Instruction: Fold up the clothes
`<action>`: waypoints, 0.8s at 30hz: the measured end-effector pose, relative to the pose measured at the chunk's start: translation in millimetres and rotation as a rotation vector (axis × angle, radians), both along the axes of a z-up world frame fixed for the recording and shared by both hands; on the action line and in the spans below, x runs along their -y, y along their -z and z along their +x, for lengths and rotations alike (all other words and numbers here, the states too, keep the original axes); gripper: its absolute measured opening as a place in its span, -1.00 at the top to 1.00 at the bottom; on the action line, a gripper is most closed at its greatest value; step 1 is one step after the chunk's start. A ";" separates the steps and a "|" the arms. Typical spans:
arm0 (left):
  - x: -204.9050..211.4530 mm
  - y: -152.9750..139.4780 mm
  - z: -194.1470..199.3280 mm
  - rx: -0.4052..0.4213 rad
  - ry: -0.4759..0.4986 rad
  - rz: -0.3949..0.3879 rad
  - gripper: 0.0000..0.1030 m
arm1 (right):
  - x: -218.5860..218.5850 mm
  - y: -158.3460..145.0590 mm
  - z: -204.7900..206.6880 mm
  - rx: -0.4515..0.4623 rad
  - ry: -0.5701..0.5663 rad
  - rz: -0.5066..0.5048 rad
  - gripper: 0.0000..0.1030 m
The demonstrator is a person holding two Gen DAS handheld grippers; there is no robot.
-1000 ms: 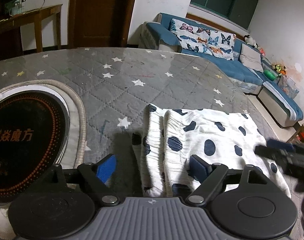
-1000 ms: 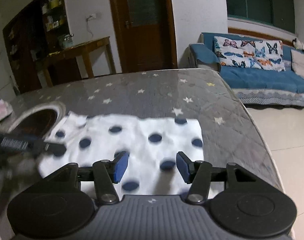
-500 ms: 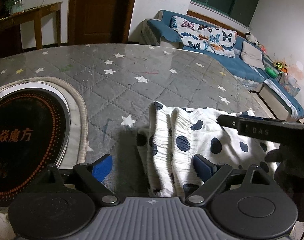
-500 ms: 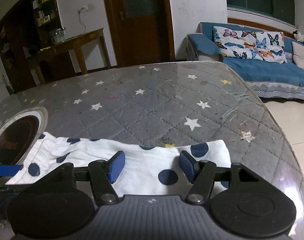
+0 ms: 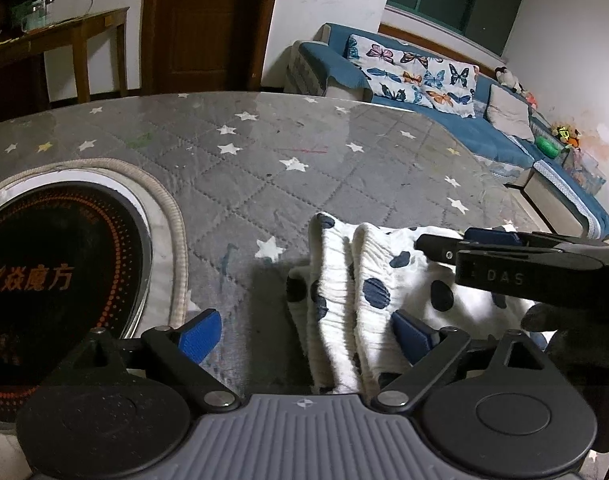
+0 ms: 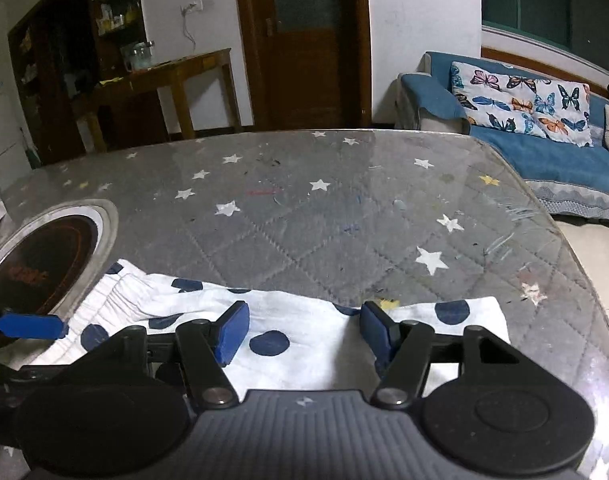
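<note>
A white garment with navy dots (image 5: 368,276) lies folded flat near the front edge of the table. Its gathered waistband end points toward my left gripper (image 5: 306,334). That gripper's jaws are opening wide; the waistband lies between the blue pads (image 5: 198,336) without being pressed. In the right wrist view the garment (image 6: 312,332) stretches across under my right gripper (image 6: 304,332), which hovers open just above the cloth. The right gripper's fingers (image 5: 456,242) reach in from the right over the garment in the left wrist view. A left fingertip (image 6: 28,326) shows at the left edge.
The table (image 6: 304,220) has a grey quilted star-print cover under glass. A round black cooktop (image 5: 56,264) is set into it left of the garment. A blue sofa (image 5: 444,112) stands beyond the table's right edge, and a wooden side table (image 6: 172,76) stands by the door.
My right gripper has swung in from the right over the garment toward the waistband, and the cloth now sits lower in its view. My left gripper's jaws have widened.
</note>
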State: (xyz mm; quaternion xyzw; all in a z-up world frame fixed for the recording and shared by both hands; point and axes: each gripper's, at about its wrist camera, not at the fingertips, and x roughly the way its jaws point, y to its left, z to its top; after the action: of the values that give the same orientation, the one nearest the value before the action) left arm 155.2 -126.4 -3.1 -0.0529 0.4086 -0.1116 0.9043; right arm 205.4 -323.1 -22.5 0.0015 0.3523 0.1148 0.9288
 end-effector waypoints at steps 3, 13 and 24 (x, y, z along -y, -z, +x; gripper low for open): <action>-0.9 -2.1 -1.5 0.008 0.002 0.001 -0.81 | 2.6 -9.6 -11.1 0.019 -0.010 0.018 -0.23; -2.8 -1.5 -2.7 0.010 -0.009 0.004 -0.82 | -12.3 -10.2 -83.3 0.027 -0.111 -0.007 -0.26; -1.6 -2.5 -7.2 0.016 -0.015 0.012 -0.82 | -28.3 -4.3 -131.8 0.101 -0.119 -0.035 -0.55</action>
State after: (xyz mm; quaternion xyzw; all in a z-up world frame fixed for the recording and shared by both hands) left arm 148.0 -124.8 -0.6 -0.0496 0.4015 -0.1029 0.9087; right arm 73.6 -294.9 -18.2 -0.0414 0.3063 0.1635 0.9369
